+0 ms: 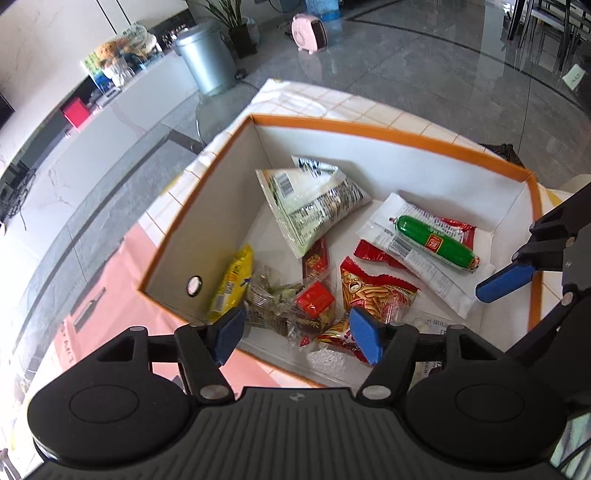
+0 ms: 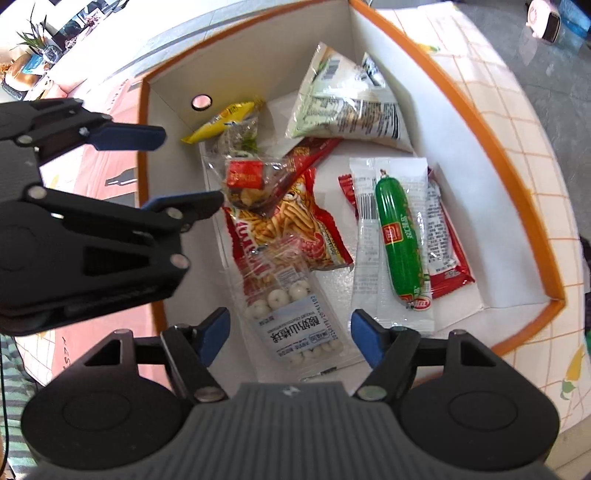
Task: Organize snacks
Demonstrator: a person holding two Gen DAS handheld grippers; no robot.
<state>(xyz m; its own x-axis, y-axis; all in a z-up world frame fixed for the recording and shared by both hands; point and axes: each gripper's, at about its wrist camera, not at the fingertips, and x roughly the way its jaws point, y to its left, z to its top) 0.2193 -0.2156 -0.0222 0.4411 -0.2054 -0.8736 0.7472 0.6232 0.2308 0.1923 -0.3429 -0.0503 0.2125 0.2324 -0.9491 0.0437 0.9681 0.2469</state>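
Observation:
An orange-rimmed white box (image 1: 369, 131) (image 2: 491, 122) holds several snacks: a green sausage (image 1: 436, 243) (image 2: 400, 240), a pale green-white bag (image 1: 314, 206) (image 2: 347, 110), a red chip-stick bag (image 1: 373, 288) (image 2: 288, 229), a yellow packet (image 1: 232, 284) (image 2: 221, 120), a clear pack with a red label (image 1: 314, 299) (image 2: 247, 177), and a pack of white balls (image 2: 291, 317). My left gripper (image 1: 295, 334) is open and empty above the box's near edge; it also shows in the right wrist view (image 2: 173, 166). My right gripper (image 2: 290, 338) is open and empty over the white-ball pack; one blue finger (image 1: 504, 282) shows in the left wrist view.
The box stands on a checked cloth (image 1: 306, 99) (image 2: 517, 103) with a pink mat (image 1: 110, 295) at its left. Beyond the table are a grey floor, a metal bin (image 1: 207, 61), a pink heater (image 1: 308, 31) and a white counter (image 1: 92, 140).

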